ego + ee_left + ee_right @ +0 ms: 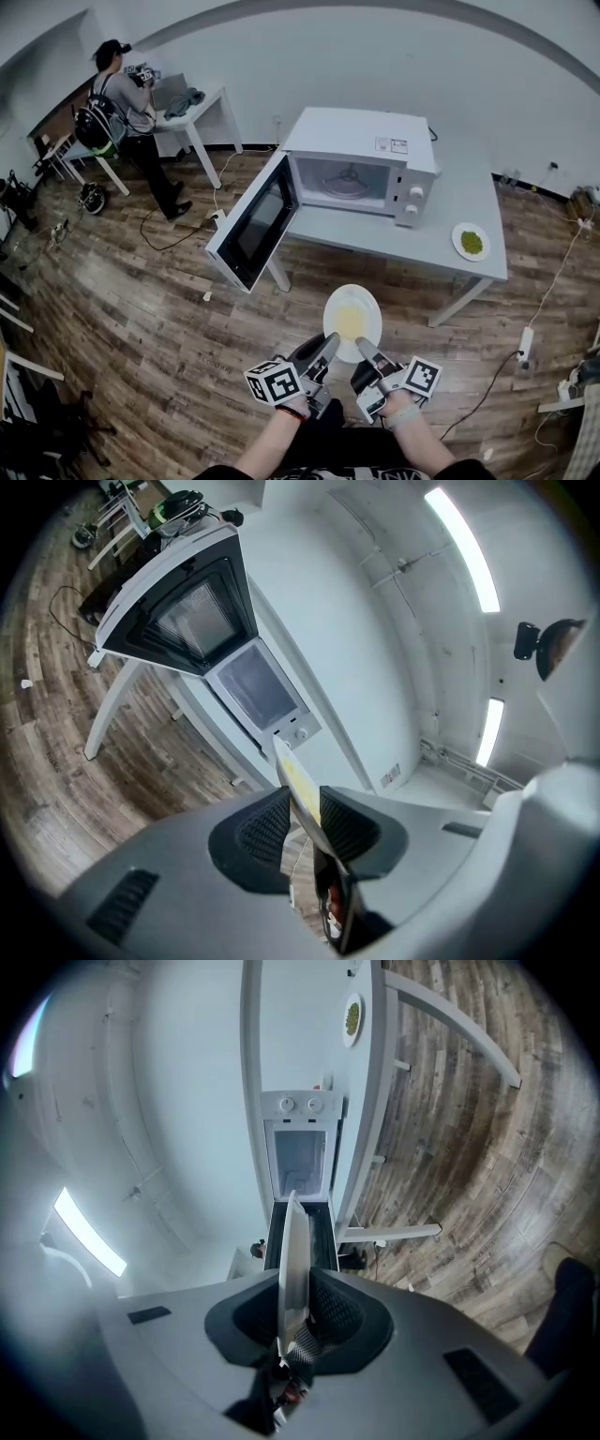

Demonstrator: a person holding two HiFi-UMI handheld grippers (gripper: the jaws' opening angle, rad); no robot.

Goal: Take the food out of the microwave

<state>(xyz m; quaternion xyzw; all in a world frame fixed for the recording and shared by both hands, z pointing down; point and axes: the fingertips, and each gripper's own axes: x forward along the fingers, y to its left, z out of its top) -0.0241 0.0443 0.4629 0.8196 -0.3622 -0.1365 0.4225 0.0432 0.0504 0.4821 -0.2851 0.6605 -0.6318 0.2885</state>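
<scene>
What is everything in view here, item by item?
microwave: one, white, on the grey table, door swung open
grey table: one, grey, centre right
plate of yellow food: one, white, out of the microwave, above the floor, held at its near rim
plate of green food: one, white, right end of the grey table
white table: one, white, back left
bystander: one, dark trousers, at the white table
power strip: one, white, floor at right
left gripper: grey, shut on the plate's rim
right gripper: grey, shut on the same rim

Both forearms (272, 441) reach forward, side by side. The left claw (325, 347) and the right claw (366, 352) point level, each clamped on the plate (352, 305) at its near rim.
</scene>
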